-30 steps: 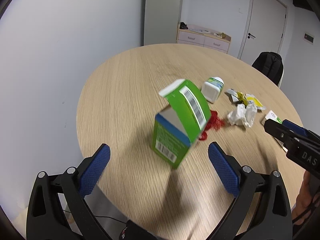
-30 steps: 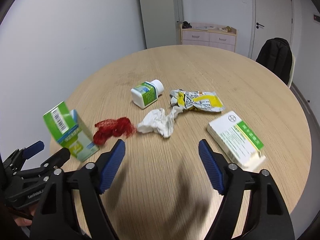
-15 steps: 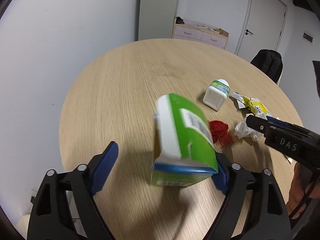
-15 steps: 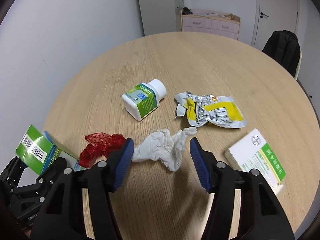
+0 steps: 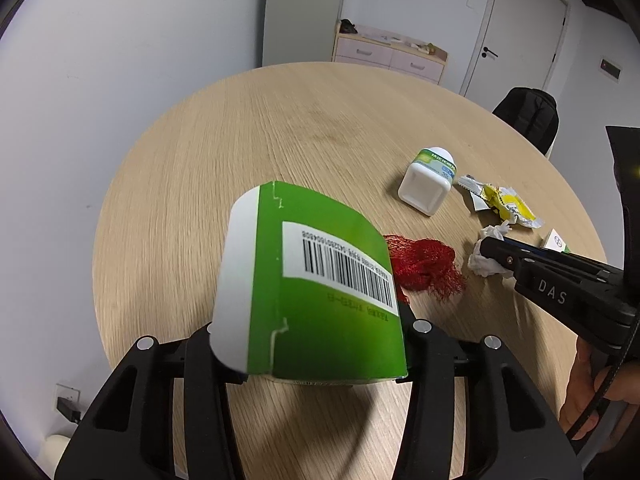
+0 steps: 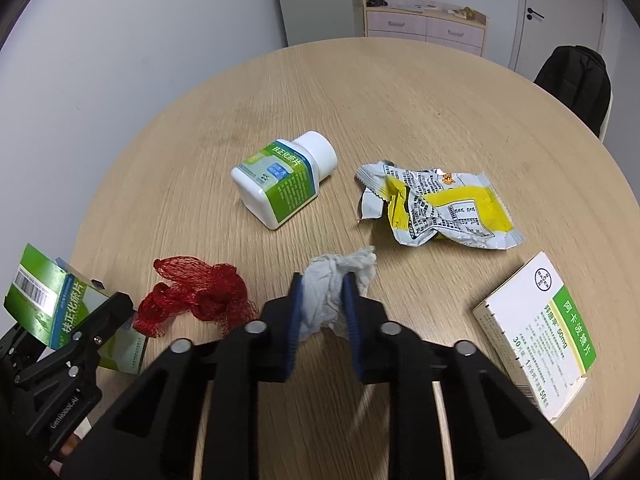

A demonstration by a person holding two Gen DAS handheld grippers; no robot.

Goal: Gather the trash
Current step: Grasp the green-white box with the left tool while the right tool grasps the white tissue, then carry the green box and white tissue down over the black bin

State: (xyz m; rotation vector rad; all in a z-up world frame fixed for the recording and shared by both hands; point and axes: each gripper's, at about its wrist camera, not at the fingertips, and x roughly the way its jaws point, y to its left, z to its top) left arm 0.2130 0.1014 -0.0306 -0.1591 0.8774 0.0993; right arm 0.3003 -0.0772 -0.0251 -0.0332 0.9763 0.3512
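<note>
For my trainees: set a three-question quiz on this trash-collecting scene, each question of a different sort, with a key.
1. True or false: the left gripper holds the green carton.
2. What does the right gripper clamp? A) red mesh net B) crumpled tissue C) yellow wrapper
3. Fill in: the white pill bottle lies on its ____ on the round table.

Key: 1 true; 2 B; 3 side.
</note>
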